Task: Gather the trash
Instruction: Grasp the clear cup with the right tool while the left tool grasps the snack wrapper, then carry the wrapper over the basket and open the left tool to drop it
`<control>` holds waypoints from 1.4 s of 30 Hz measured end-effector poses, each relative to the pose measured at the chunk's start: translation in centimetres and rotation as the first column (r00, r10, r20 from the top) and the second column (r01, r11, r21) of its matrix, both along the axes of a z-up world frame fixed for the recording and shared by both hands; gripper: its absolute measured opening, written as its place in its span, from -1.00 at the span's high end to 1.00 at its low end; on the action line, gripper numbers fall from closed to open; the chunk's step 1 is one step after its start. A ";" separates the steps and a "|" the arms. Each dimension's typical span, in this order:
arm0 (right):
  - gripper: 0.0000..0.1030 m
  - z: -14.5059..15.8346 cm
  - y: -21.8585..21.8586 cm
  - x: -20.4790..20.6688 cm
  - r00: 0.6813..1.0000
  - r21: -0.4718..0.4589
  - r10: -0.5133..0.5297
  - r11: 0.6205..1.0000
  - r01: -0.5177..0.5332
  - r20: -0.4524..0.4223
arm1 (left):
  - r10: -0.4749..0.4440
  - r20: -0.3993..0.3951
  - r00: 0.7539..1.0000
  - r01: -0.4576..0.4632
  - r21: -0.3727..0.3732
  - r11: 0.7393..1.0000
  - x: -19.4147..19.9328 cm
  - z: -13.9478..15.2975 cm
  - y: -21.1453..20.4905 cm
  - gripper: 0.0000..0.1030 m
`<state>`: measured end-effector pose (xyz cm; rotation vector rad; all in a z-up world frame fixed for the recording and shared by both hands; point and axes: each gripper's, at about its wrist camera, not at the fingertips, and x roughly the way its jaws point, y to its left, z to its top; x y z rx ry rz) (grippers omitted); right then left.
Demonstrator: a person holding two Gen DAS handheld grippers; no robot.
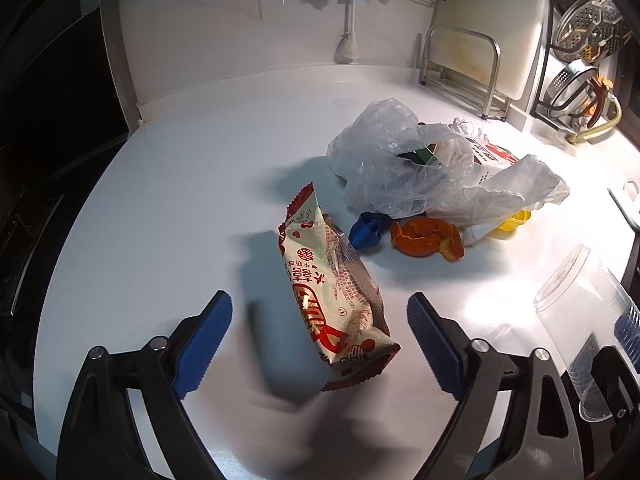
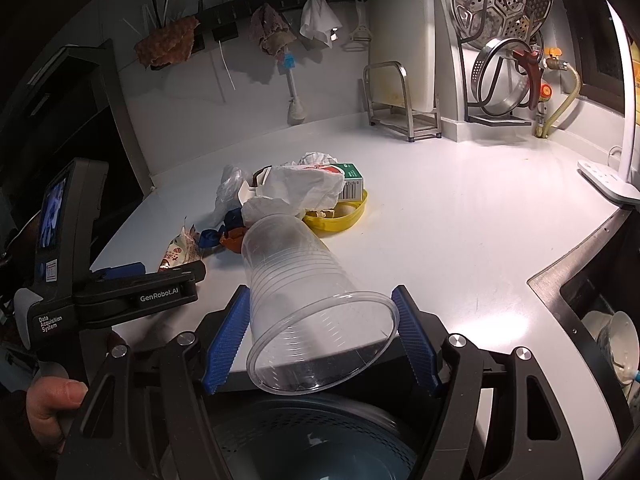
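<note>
Clear plastic cup (image 2: 316, 312) is clamped sideways in the right gripper (image 2: 320, 340), pads on the wall near the rim, mouth toward the near edge, over a blue-grey perforated bin (image 2: 312, 444) below the counter edge. Thin wall, will buckle if squeezed harder; weighs nothing, so it should drop clean once let go.

Left gripper (image 1: 320, 336) is spread wide, not pressing on anything, with the snack wrapper (image 1: 332, 292) lying flat on the white counter (image 1: 160, 200) between the fingers. Foil-type film: light, slick, crinkly. Best taken across the middle of its width, not the sealed end.

Rest of the trash sits farther back, right of the wrapper: crumpled clear bag (image 1: 400, 160) over a carton, blue scrap (image 1: 368, 230), orange peel (image 1: 428, 238), yellow lid (image 1: 514, 222). Bag is floppy, so grab a bunched fold. Peel is soft, maybe damp; can't tell from here.

Judgement: cup is abt ready to drop, wrapper next.
</note>
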<state>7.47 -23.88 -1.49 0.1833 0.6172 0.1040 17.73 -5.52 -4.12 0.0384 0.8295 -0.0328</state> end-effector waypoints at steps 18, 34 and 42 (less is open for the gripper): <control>-0.34 0.3 0.9 -1.7 1.000 0.002 -0.027 1.000 0.027 -0.008 | -0.065 0.030 0.997 0.066 -0.040 0.997 -2.9 1.0 1.3 0.47; -0.34 0.8 1.2 -11.9 0.987 -0.019 -0.153 0.988 0.152 -0.045 | -0.237 0.034 0.971 0.238 -0.023 0.971 -13.6 2.2 -0.2 0.47; -0.34 -1.3 0.5 -16.5 0.974 -0.024 -0.202 0.979 0.201 -0.104 | -0.332 -0.002 0.943 0.331 -0.021 0.943 -18.2 0.1 -2.4 0.47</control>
